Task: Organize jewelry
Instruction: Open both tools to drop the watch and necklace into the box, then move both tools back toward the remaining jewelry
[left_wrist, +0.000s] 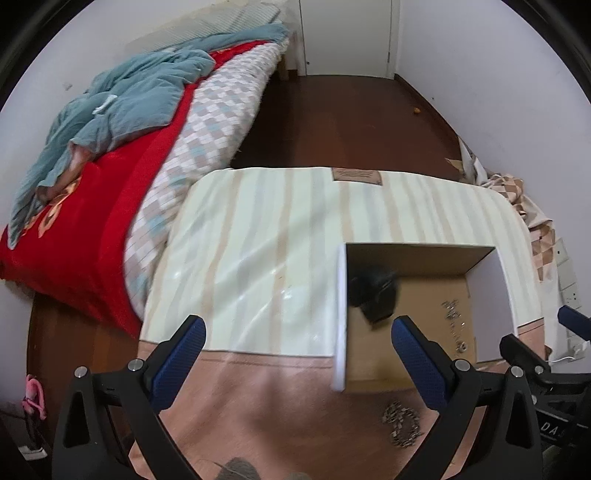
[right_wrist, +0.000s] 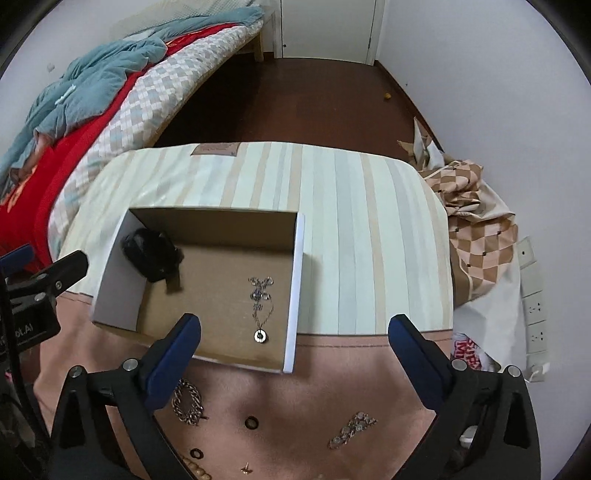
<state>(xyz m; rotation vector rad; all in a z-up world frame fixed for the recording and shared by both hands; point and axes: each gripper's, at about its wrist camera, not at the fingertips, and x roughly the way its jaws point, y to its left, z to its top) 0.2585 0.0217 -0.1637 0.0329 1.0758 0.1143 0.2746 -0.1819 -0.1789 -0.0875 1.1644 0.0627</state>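
While both claws hang spread and empty over the table, the views read as follows.

Left wrist view: left gripper (left_wrist: 298, 334), jaws wide apart, holding nothing; shallow open cardboard box with white outer walls (left_wrist: 340, 317) just ahead; black blurred bundle (left_wrist: 373, 293) in its far left corner; thin silver pendant necklace (left_wrist: 455, 325) on its floor; coiled silver chain bracelet (left_wrist: 402, 424) outside, near the front wall.

Right wrist view: right gripper (right_wrist: 294, 334), jaws equally spread, empty; on the pink cloth before the box, a rhinestone strip (right_wrist: 352, 428), two small dark rings (right_wrist: 251, 423), a beaded strand (right_wrist: 197, 468), a gold stud (right_wrist: 246, 469).

Progress: judged early; two items boxed, roughly six left outside.
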